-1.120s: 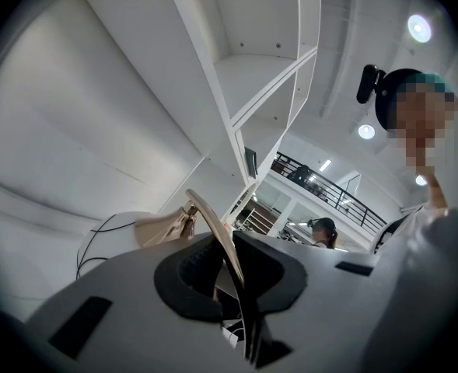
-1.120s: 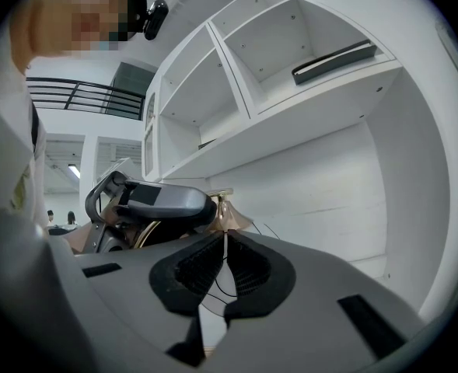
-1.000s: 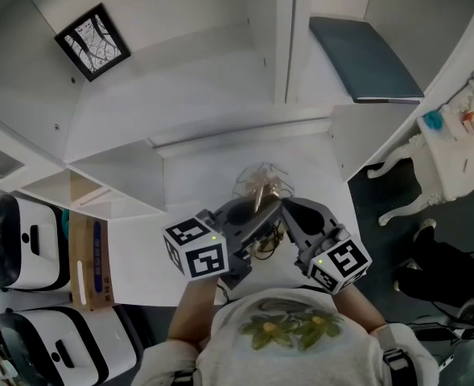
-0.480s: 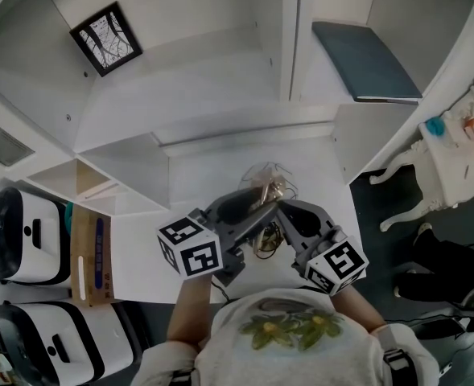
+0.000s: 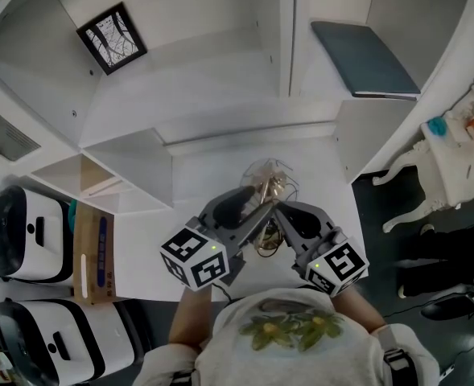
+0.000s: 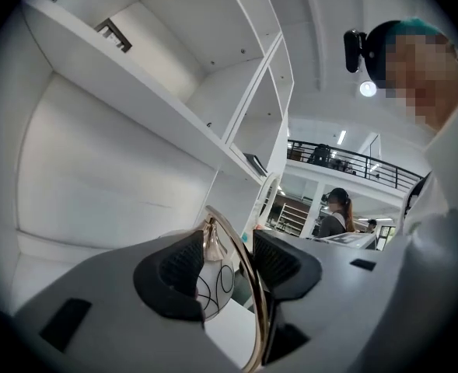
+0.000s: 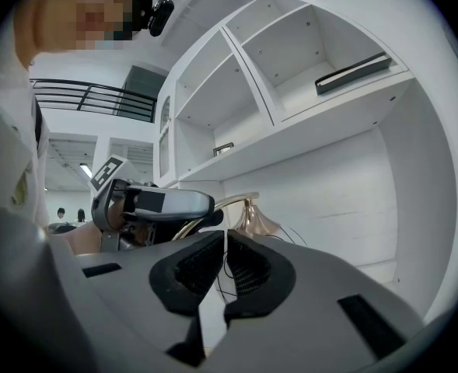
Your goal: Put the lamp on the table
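The lamp [image 5: 266,193], a gold arc with a copper cone and a wire globe, stands on the white table [image 5: 317,167] just in front of me. My left gripper [image 5: 255,215] is at its left side. In the left gripper view its jaws [image 6: 229,255] are opening, with the gold arc [image 6: 242,274] between them and a gap to the left pad. The globe [image 6: 215,287] shows beyond. My right gripper [image 5: 280,212] sits at the lamp's right, jaws [image 7: 225,243] nearly together with nothing seen between them. The copper cone [image 7: 253,217] rises behind them.
White shelving surrounds the table. It holds a dark flat book [image 5: 364,48] at the upper right and a framed picture [image 5: 112,37] at the upper left. White cases [image 5: 19,232] and a cardboard box [image 5: 92,252] sit at the left, and a white ornate side table [image 5: 454,159] at the right.
The left gripper's marker cube has shifted a little down and right. Both grippers stay at the lamp, which has not moved.
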Tool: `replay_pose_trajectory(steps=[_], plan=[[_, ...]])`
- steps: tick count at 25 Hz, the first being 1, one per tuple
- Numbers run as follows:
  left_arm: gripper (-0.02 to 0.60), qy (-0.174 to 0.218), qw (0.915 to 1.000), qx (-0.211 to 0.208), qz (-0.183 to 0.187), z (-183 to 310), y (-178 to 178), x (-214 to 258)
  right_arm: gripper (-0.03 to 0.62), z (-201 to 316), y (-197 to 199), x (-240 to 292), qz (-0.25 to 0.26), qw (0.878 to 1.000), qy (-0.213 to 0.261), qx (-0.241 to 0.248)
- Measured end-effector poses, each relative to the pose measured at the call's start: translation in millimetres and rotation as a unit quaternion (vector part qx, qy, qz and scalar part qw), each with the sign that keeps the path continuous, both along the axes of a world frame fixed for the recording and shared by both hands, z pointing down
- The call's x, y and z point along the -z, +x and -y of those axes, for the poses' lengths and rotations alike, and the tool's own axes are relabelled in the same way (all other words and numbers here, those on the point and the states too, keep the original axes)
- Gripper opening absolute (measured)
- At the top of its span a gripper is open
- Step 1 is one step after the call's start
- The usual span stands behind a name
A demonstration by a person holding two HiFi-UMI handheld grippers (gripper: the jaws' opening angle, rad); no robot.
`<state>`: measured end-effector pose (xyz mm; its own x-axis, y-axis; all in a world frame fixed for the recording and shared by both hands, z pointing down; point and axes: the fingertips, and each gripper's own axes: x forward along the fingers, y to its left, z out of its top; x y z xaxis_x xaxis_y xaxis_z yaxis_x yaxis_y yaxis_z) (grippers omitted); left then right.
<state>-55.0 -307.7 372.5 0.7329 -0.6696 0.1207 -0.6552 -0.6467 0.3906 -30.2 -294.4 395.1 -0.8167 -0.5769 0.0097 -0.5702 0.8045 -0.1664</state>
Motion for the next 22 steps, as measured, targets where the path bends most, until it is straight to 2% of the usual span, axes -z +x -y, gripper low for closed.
replay_pose_trajectory(steps=[5, 9, 11, 18, 22], plan=[[0.183, 0.021, 0.999, 0.037, -0.011, -12, -8, 1, 0.035, -10, -1, 0, 0.0, 1.0, 0.0, 0.0], [0.081, 0.007, 0.9977, 0.04, -0.055, -28, -12, 3, 0.035, -22, -2, 2, -0.002, 1.0, -0.001, 0.002], [0.04, 0.002, 0.9971, 0.047, -0.06, -35, -13, 1, 0.035, -28, -2, 4, -0.002, 1.0, -0.001, 0.001], [0.029, 0.018, 0.9969, 0.073, 0.024, -58, -14, -13, 0.031, -52, 3, 11, 0.002, 1.0, 0.004, -0.016], [0.029, 0.018, 0.9971, 0.062, 0.042, -76, -7, -17, 0.031, -68, 3, 10, -0.012, 1.0, 0.009, -0.027]])
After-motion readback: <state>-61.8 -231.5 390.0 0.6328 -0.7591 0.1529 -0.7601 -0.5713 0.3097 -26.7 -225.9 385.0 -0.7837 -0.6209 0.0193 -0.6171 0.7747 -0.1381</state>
